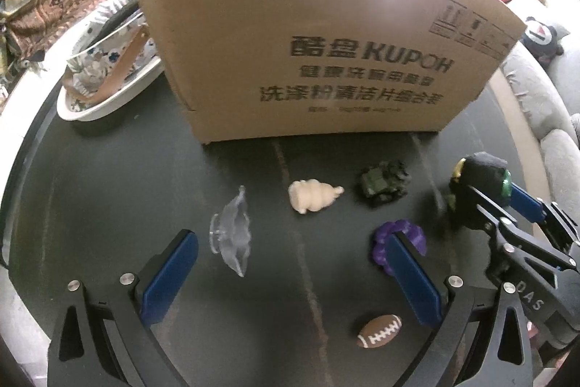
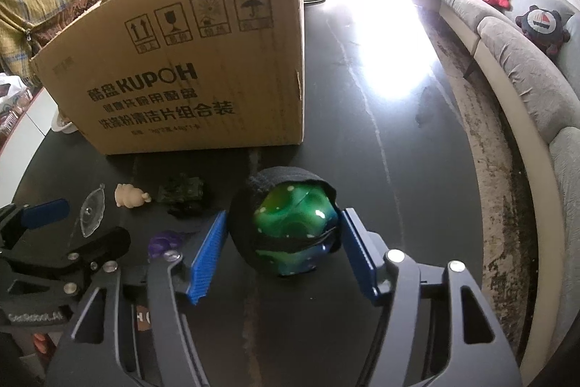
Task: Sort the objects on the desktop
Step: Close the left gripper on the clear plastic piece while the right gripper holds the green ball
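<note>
My right gripper (image 2: 282, 242) is shut on a green glossy toy with a black cloth cap (image 2: 290, 227), held just above the dark table; it also shows in the left wrist view (image 1: 482, 184). My left gripper (image 1: 290, 263) is open and empty above the table. Near it lie a clear plastic leaf-shaped piece (image 1: 233, 234), a cream figurine (image 1: 313, 195), a green toy military vehicle (image 1: 384, 185), a purple toy (image 1: 397, 242) touching the right finger's tip, and a small brown football (image 1: 380, 330). A big cardboard box (image 1: 311, 42) stands behind them.
A white dish with a floral bag (image 1: 105, 75) sits left of the box. A grey sofa (image 2: 514, 60) with plush toys curves along the table's right edge. Strong glare covers the table's far right (image 2: 391, 60).
</note>
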Motion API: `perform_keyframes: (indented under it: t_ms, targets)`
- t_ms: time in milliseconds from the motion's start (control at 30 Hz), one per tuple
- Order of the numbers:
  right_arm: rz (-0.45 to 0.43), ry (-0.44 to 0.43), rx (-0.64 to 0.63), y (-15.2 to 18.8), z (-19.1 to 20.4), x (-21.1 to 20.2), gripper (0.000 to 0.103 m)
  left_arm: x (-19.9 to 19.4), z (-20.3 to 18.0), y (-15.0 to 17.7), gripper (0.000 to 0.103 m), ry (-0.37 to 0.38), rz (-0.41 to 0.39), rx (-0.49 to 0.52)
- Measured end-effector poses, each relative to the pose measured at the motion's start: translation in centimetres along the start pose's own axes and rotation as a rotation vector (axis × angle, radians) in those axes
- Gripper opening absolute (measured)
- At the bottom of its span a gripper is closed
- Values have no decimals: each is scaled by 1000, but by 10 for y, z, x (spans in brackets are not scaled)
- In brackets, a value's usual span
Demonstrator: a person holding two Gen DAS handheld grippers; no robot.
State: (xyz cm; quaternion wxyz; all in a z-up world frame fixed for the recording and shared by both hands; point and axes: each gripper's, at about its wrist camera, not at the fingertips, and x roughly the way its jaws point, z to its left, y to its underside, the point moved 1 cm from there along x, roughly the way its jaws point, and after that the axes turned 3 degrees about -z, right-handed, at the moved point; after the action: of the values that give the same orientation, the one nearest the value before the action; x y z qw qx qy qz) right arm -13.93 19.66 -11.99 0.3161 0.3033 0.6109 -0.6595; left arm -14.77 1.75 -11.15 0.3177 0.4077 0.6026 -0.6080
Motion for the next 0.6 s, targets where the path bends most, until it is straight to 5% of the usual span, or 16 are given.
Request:
perform_keyframes:
  t_ms: [300,533,600]
  targets:
    - [2,-4,0,3,-15,-3,61,10,14,3,99,-45,3,-1]
    - [3,-7,8,1,-8,6,61,19,10,8,64,-81,9,48]
    - [3,-10,11,1,-9,6,61,23,13,9,63,-97,15,36]
